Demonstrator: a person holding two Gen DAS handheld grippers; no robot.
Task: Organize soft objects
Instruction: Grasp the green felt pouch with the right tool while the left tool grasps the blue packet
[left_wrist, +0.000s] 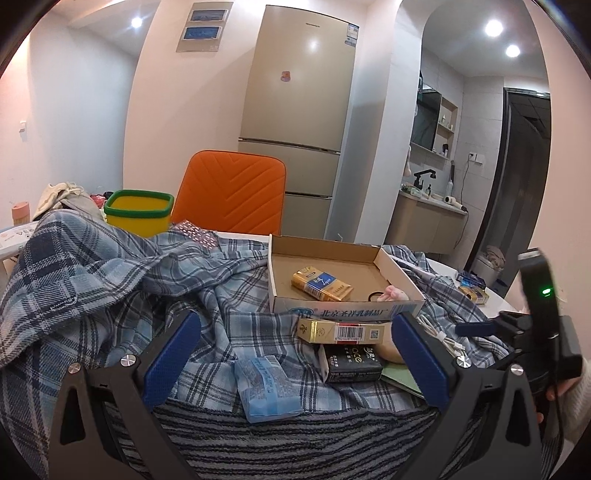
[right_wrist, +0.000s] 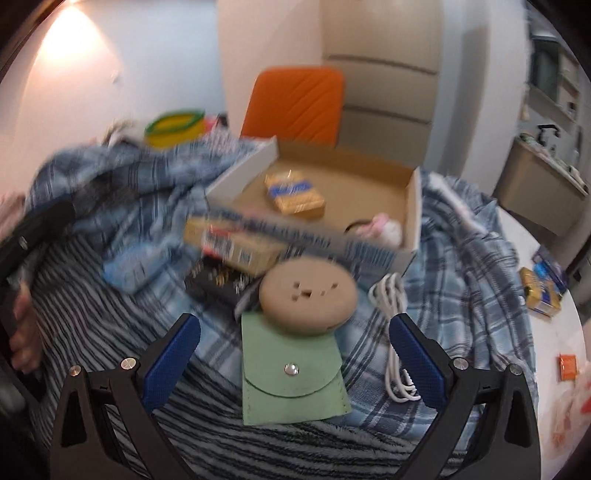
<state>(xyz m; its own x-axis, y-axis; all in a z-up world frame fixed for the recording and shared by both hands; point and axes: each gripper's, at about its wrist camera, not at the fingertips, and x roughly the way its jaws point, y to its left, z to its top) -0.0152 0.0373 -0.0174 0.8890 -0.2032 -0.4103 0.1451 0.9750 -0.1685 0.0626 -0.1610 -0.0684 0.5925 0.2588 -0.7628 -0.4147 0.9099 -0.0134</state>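
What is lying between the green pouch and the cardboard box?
In the right wrist view, a round tan disc with small holes sits between them, resting on the top edge of the green pouch, just in front of the cardboard box.

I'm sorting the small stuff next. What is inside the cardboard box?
Inside the cardboard box lie a gold and blue pack, a black hair tie and a small pink soft thing. The front wall hides the floor nearest the grippers.

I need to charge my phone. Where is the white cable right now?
The white cable lies coiled on the plaid blanket, just inside the right gripper's right-hand finger, right of the green pouch and the round tan object.
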